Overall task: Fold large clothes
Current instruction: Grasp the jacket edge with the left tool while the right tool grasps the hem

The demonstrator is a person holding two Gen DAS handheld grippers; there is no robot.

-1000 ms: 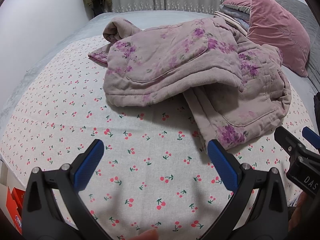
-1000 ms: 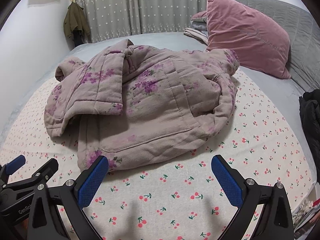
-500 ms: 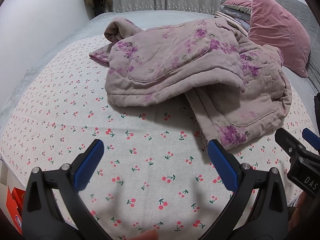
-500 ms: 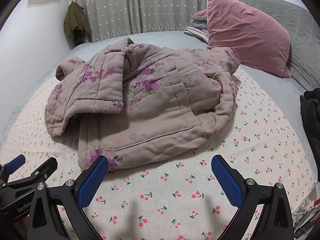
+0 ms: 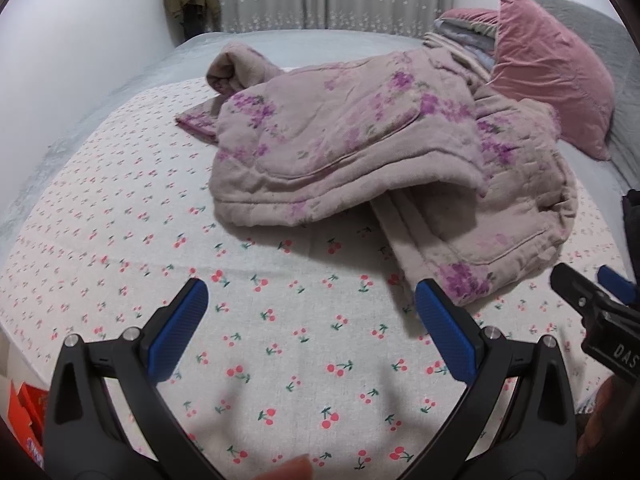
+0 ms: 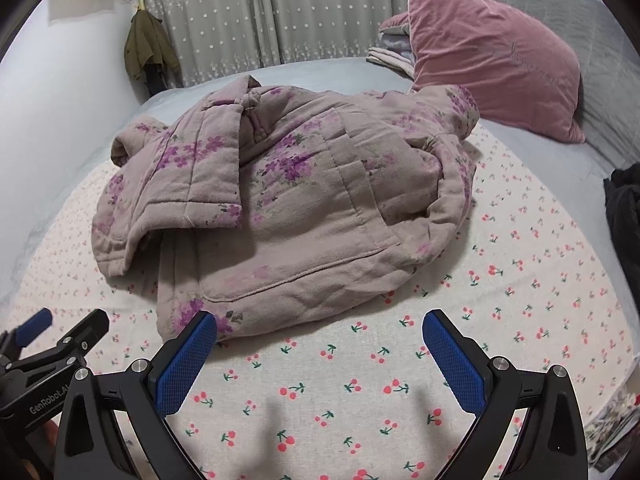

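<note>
A padded mauve jacket with purple flowers point(image 5: 360, 152) lies crumpled on the cherry-print sheet point(image 5: 280, 340); it also shows in the right wrist view point(image 6: 288, 200). One front panel is flopped over the body. My left gripper point(image 5: 310, 312) is open and empty above the sheet, short of the jacket's near hem. My right gripper point(image 6: 320, 344) is open and empty, its left fingertip point(image 6: 200, 336) just at the hem's near corner. Each gripper shows at the edge of the other's view: the right gripper point(image 5: 596, 304) and the left gripper point(image 6: 64, 332).
A pink velvet pillow point(image 6: 492, 64) and folded linen point(image 6: 394, 52) sit at the bed's far right. A dark garment point(image 6: 624, 208) lies at the right edge. A green coat point(image 6: 148, 52) hangs by the grey curtain point(image 6: 280, 12). A wall runs along the left.
Both grippers have moved a little closer to the jacket, which looms larger in both views. The jacket itself has not moved and both grippers remain open.
</note>
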